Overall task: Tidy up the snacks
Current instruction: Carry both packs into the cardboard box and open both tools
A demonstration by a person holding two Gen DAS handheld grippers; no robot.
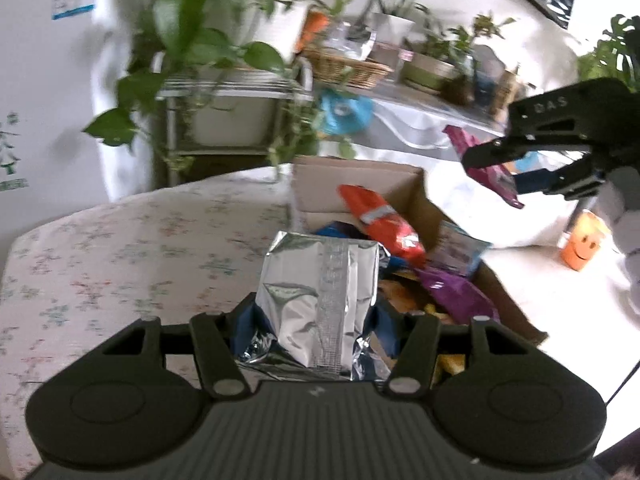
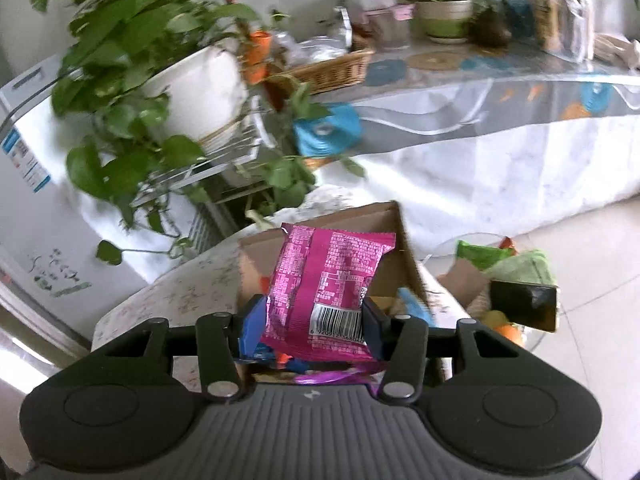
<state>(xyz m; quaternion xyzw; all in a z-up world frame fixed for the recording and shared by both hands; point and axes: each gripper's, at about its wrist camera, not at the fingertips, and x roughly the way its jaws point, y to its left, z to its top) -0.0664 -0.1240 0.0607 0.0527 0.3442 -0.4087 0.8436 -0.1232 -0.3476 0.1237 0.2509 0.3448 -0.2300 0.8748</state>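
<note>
1. The silver foil packet (image 1: 320, 300) stood at lower centre of the left wrist view, pinched partly open-wide between the jaws of the left gripper (image 1: 316, 320), its seam strip facing the camera.
2. The pink packet (image 2: 328, 288) sat at centre of the right wrist view, barcode toward the lens, clamped by the nearly closed jaws of the right gripper (image 2: 312, 320); the same gripper (image 1: 516, 168) appeared at the right edge of the left view with the packet hanging from it.
3. Just behind both packets lay the open cardboard box (image 1: 404, 184), holding an orange packet (image 1: 380, 220), a purple packet (image 1: 456, 292) and other wrappers, blurred and hard to tell apart.
4. The box rested on a floral tabletop (image 1: 140, 240); at the right of the right wrist view a glass bowl (image 2: 460, 244) held green bags.
5. Farther out, in the upper part of both views, were potted plants (image 1: 200, 20) and a wicker basket (image 1: 348, 66) on a long covered table.
6. Both packets seemed in transit. To do it well, I judge each should be carried level with steady pressure, since foil crumples and slips, and the two hands kept apart so the bags do not collide over the box.
7. Release should come only once each packet is over its intended spot, low enough not to bounce out.
</note>
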